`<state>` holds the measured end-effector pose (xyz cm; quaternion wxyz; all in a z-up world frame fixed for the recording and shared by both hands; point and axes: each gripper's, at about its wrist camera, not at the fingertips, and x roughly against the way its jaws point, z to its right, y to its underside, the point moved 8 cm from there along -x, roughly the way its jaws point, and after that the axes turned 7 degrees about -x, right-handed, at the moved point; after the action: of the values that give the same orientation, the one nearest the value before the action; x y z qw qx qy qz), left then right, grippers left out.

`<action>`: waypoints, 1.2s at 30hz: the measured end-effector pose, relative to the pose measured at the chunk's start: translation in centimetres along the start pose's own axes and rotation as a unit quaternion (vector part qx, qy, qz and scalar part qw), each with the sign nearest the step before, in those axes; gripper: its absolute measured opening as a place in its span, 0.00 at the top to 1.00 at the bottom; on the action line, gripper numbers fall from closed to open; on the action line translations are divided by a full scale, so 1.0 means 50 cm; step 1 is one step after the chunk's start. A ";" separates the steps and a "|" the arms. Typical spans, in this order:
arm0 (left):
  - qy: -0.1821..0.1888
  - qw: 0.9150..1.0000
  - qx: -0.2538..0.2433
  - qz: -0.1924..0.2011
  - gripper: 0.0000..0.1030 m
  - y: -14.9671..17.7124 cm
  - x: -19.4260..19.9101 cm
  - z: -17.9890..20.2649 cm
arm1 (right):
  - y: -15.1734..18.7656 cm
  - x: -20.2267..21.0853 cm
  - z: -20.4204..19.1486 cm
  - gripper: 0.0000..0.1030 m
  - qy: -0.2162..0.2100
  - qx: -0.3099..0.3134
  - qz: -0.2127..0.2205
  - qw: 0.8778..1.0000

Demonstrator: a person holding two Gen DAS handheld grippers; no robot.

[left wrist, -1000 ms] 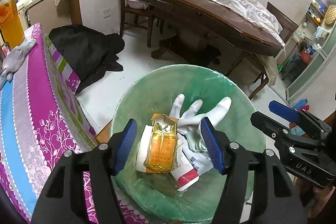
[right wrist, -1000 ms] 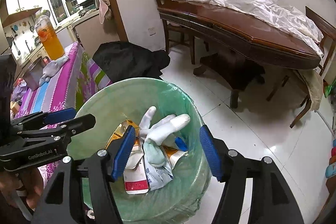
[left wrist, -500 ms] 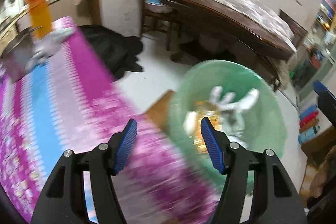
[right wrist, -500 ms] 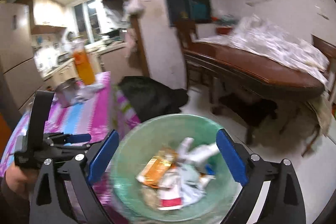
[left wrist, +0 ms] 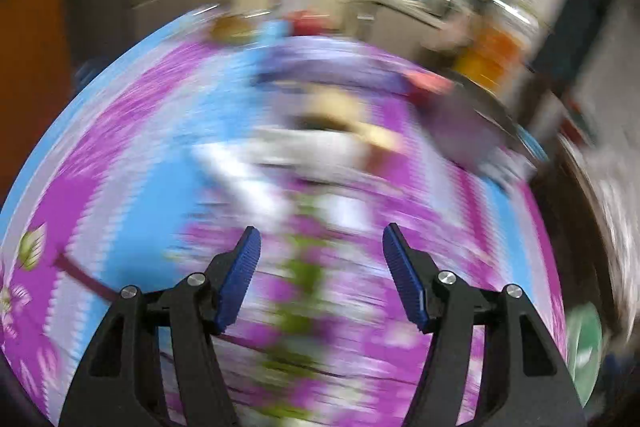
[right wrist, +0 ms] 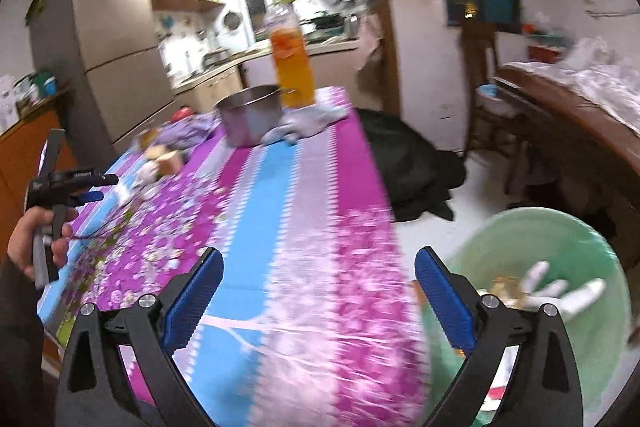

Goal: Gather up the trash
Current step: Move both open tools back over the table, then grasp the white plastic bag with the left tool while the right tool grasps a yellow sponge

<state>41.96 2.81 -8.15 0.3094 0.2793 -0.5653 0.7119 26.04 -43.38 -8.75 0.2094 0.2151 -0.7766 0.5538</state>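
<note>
The green-lined trash bin [right wrist: 520, 239] stands off the table's right edge, holding a white glove [right wrist: 560, 291] and an orange carton [right wrist: 504, 285]. My right gripper [right wrist: 319, 253] hovers over the purple and blue tablecloth [right wrist: 280, 207], jaws wide open and empty. In the same view a hand holds my left gripper [right wrist: 105, 187] over the table's left side, near small beige and white scraps [right wrist: 170, 161]. The left wrist view is badly blurred. There my left gripper [left wrist: 321, 229] is open and empty above the cloth, with smeared white and beige things [left wrist: 320, 131] ahead.
A steel pot [right wrist: 250, 119], a tall orange jar [right wrist: 292, 67], a pale glove [right wrist: 308, 121] and a purple cloth [right wrist: 188, 131] sit at the table's far end. A black heap [right wrist: 408, 163] lies on the floor. A wooden table [right wrist: 580, 119] stands at the right.
Both grippers have swung from above the bin leftward over the table, the left one farther. The right jaws have spread wider. The bin now sits at the right edge of both views.
</note>
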 end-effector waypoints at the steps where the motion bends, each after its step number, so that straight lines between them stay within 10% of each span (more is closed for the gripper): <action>1: -0.001 1.000 0.026 -0.008 0.41 -0.004 -0.012 -0.043 | 0.001 -0.015 -0.021 0.07 -0.007 0.005 -0.005 1.000; 5: 0.012 0.996 0.074 -0.039 0.41 -0.009 -0.063 -0.108 | 0.006 -0.062 -0.091 0.07 -0.025 0.021 -0.016 0.999; 20: -0.047 0.998 -0.003 -0.031 0.51 -0.035 -0.123 -0.074 | -0.011 -0.171 -0.254 0.07 -0.084 0.084 -0.052 0.992; 25: -0.020 0.999 -0.022 -0.033 0.73 -0.025 -0.117 -0.057 | -0.042 -0.259 -0.373 0.47 -0.130 0.171 -0.079 0.973; 36: 0.030 0.998 -0.040 -0.045 0.78 -0.019 -0.117 -0.056 | -0.114 -0.535 -0.599 0.47 -0.199 0.308 -0.157 0.917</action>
<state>46.38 4.99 -12.49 0.3689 0.2707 -0.5705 0.6820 53.81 -13.84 -10.49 0.0579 0.4938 -0.5493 0.6716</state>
